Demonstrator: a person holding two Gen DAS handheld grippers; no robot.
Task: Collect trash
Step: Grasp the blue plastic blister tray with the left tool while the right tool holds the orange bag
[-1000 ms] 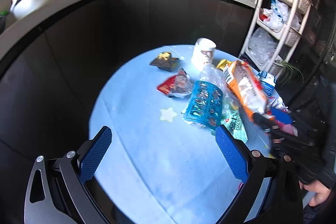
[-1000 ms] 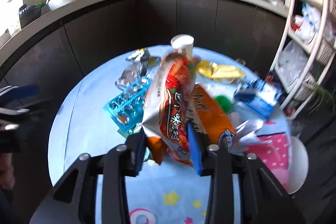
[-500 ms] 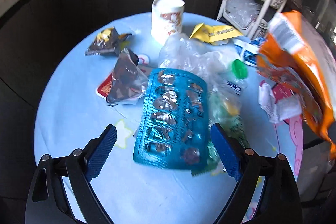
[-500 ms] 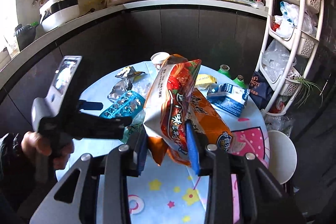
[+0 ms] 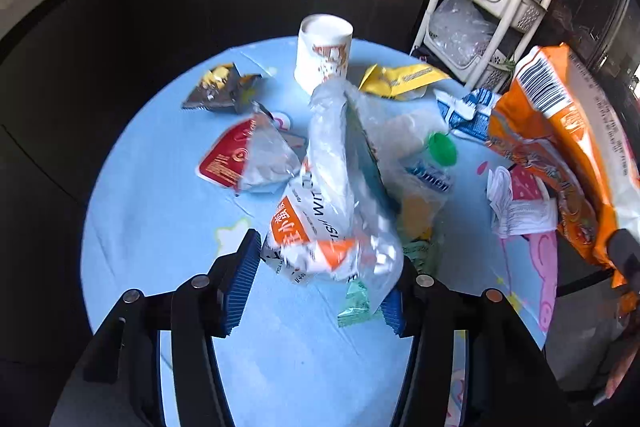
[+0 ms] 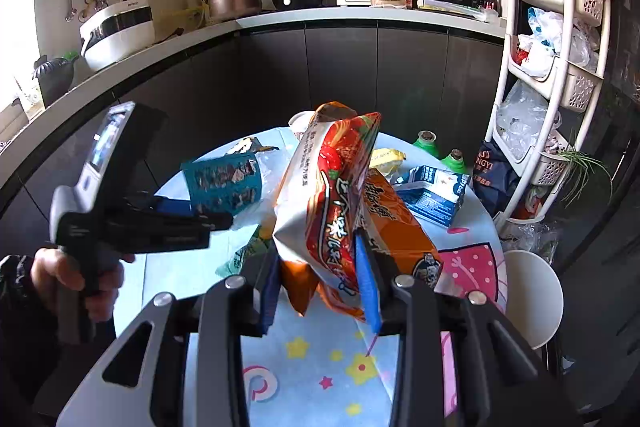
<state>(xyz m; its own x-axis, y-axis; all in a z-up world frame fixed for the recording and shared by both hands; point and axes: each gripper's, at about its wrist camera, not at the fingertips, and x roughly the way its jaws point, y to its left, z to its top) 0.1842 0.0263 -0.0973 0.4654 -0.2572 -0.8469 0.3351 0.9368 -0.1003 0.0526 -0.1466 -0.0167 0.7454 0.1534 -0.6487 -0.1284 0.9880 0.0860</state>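
Note:
My left gripper (image 5: 316, 295) hangs over the round table (image 5: 152, 211), its jaws closing. Between its blue pads (image 5: 240, 283) sits a bundle: a teal blister tray (image 5: 370, 163) buckled upright, clear plastic and a white wrapper with an orange label (image 5: 304, 227). Both pads touch the bundle. My right gripper (image 6: 320, 287) is shut on a red-and-silver noodle bag (image 6: 328, 195) and an orange bag (image 6: 396, 227), held above the table. In the left wrist view those bags (image 5: 560, 155) hang at the right. The right wrist view has the left gripper (image 6: 200, 215) and the tray (image 6: 224, 183) at its left.
On the blue cloth lie a paper cup (image 5: 324, 51), a yellow wrapper (image 5: 400, 79), a dark snack wrapper (image 5: 222, 91), a red pouch (image 5: 236, 159), a green-capped bottle (image 5: 442, 147), a blue carton (image 6: 434, 193) and crumpled paper (image 5: 516, 211). A white rack (image 6: 556, 107) and a stool (image 6: 532, 291) stand to the right.
The left gripper dropped over the teal tray and narrowed its jaws around it; the tray went from flat to folded upright. The right gripper rose slightly with its bags.

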